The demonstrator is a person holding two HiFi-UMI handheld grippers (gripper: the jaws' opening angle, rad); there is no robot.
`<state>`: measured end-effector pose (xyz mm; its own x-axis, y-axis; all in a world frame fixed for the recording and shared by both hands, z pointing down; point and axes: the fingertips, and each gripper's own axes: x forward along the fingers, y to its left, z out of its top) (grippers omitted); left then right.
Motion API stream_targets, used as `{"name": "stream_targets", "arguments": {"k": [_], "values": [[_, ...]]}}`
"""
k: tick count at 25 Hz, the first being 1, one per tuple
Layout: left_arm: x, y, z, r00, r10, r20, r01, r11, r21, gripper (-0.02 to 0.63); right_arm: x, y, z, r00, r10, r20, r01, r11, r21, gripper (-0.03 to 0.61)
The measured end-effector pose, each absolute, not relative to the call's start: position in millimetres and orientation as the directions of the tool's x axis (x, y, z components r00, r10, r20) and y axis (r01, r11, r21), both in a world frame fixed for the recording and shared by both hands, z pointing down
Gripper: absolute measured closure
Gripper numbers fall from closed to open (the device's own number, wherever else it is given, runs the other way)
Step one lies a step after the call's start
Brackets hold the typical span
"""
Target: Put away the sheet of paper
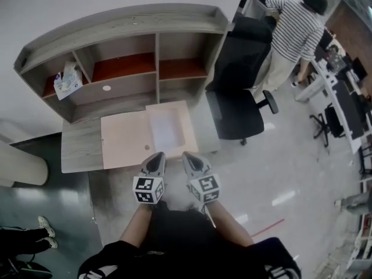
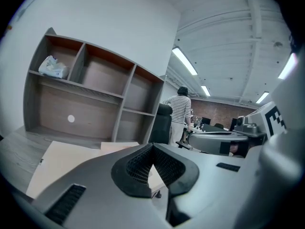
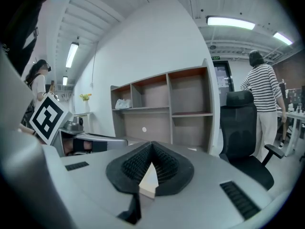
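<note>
A white sheet of paper lies inside a shallow pale wooden tray on the grey desk. A flat pale board adjoins the tray on its left. Both grippers hover side by side just off the desk's front edge, short of the tray. My left gripper is shut with nothing in it, and so is my right gripper. In the left gripper view the jaws meet at the tips, with the board beyond. In the right gripper view the gripper is closed over a pale tray corner.
A grey shelf unit stands at the back of the desk, with a tissue pack in its left compartment. A black office chair sits right of the desk. A person in a striped shirt stands behind it.
</note>
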<state>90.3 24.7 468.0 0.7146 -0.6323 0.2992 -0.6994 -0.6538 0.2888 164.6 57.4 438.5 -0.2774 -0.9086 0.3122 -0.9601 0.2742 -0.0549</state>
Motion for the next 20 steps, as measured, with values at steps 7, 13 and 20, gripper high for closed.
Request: {"name": "stream_targets", "arguments": {"k": [7, 13, 20], "values": [[123.9, 72.9, 440.1, 0.684, -0.675, 0.277, -0.728, -0.654, 0.207, 0.569, 205.2, 99.6, 407.0, -0.268, -0.934, 0.234, -0.963, 0.269, -0.028, 0.561], [140.9, 93.4, 414.4, 0.661, -0.71, 0.242, -0.749, -0.641, 0.167, 0.569, 225.3, 119.7, 388.3, -0.275, -0.945, 0.175, -0.961, 0.276, -0.02, 0.561], [160.3, 105.1, 399.9, 0.668, -0.709, 0.226, -0.742, -0.656, 0.137, 0.568, 244.9, 132.0, 372.1, -0.257, -0.957, 0.134, -0.966, 0.257, -0.022, 0.561]]}}
